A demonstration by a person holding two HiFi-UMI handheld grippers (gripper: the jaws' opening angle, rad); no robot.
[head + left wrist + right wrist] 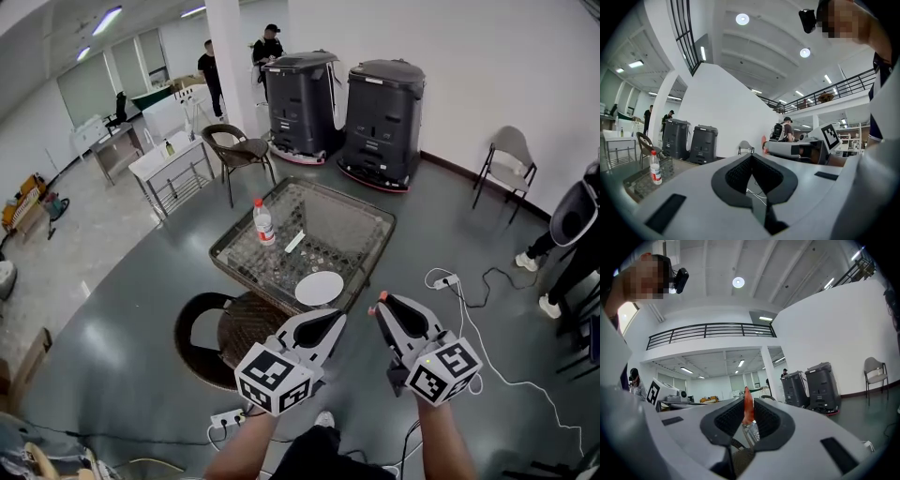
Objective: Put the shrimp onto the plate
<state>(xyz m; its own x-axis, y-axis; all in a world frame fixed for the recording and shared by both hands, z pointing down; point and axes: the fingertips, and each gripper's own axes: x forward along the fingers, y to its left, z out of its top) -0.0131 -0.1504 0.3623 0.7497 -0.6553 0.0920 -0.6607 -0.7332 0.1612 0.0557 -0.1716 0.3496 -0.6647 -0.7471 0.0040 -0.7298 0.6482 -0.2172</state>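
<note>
— Two claws are up in front of the person; which one has the shrimp?
— Right claw (381,305). Jaws closed on the shrimp (748,405), pinched btw the pads near the tips, orange end sticking up past them. It's held in the air, well short of the counter (375,221).
— And the left claw (339,319)?
— Jaws together, nothing btw them. It hangs beside the right one at approx. the same height.
— Plate?
— White plate (319,288) sits by the counter's near edge, bare. A bottle (263,222) stands farther back, well apart from it.
— How will the shrimp handle?
— Prob. v. light: small and thin. It looks soft or rubbery, maybe a bit slick, so it could twist or slip if pinched only on a narrow part. Can't tell real vs. toy. Nothing suggests it's fragile.
— Best place to hold it?
— Across the mid-body, as seems to be the case now, not the tail tip. A light squeeze should do, then a low release over the plate's middle so it doesn't bounce or roll off.
— Stage?
— Carry step, by the look of it: shrimp gripped, not yet over the plate.
</note>
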